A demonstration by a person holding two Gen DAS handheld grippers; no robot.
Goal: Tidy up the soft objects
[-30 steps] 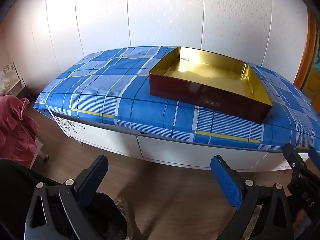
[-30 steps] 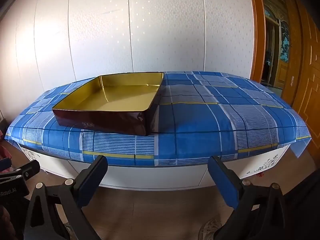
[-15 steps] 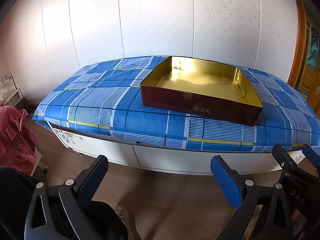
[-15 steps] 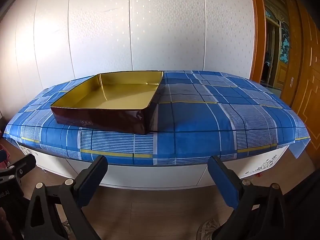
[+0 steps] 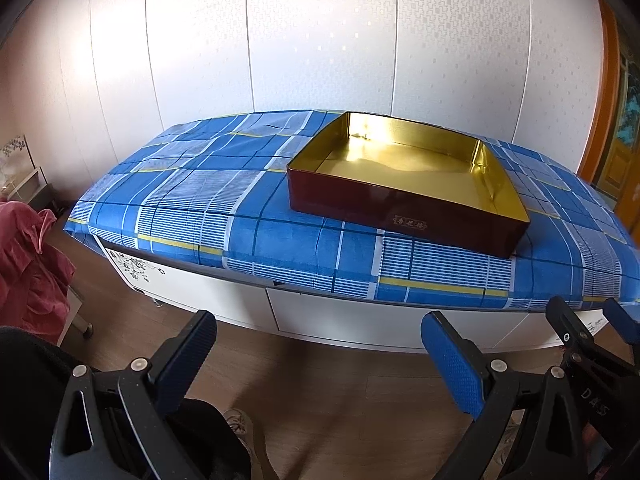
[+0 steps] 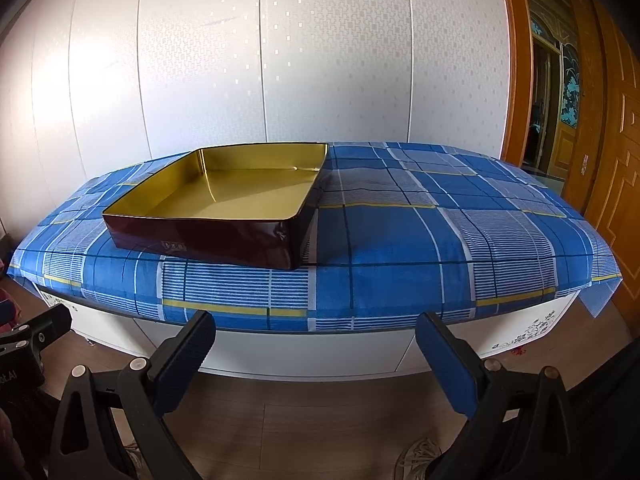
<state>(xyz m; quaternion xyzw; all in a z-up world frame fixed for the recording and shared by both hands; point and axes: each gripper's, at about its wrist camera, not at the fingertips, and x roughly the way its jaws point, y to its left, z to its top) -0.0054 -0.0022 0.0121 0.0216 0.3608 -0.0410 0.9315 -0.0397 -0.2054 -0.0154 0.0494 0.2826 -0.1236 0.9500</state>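
Soft red fabric [image 5: 28,264] lies bunched at floor level, left of the left gripper [image 5: 318,354]. Both it and the right gripper [image 6: 316,354] hang spread wide and empty above wooden flooring [image 6: 320,420]. Beyond them, a dark red square tin with gold interior [image 6: 224,204] sits on the blue plaid tablecloth [image 6: 420,240].

Bright, sharp daylight; glare on the white panelled wall [image 6: 92,80] at upper left, gold-lined maroon tin tray [image 5: 404,168] gleaming; fisheye corners dark.
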